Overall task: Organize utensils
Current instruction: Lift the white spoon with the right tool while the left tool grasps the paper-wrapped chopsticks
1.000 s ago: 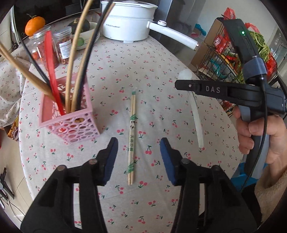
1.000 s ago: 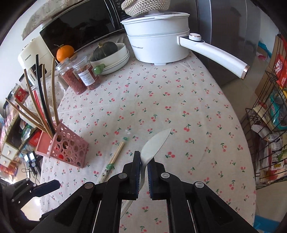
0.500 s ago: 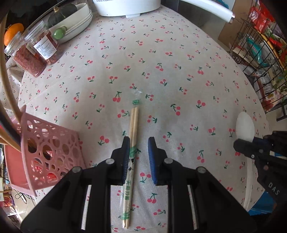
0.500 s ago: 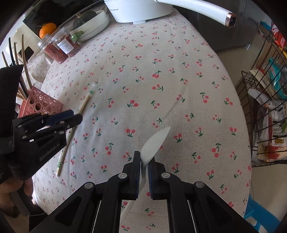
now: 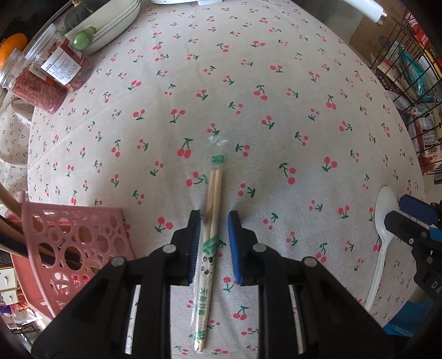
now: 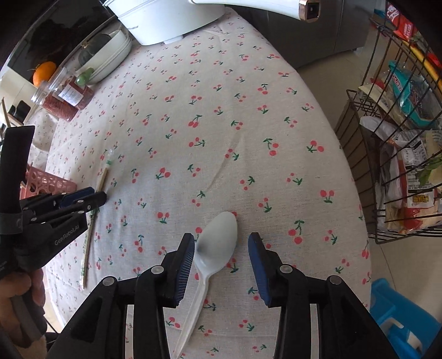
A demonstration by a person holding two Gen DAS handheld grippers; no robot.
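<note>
The left gripper [image 5: 214, 237] is low over the table [image 5: 248, 110], its blue-padded fingers [image 5: 193, 243] spread a little to either side of a wrapped pair of chopsticks [image 5: 211, 221]; a narrow gap shows on each side, so the pads do not pinch the chopsticks. The chopsticks lie flat on the cherry-print cloth, pointing near to far, with the clear wrapper end on the far side. Just left of this gripper stands a pink holder [image 5: 69, 248] with round holes, already holding several long utensils. The right gripper [image 6: 221, 259] is spread wide around a white plastic spoon [image 6: 218, 243], which lies loose on the cloth near the right edge of the table, bowl far and handle near. Two jars [image 5: 52, 74] with red contents and a stack of bowls [image 5: 110, 24] sit at the far left.
</note>
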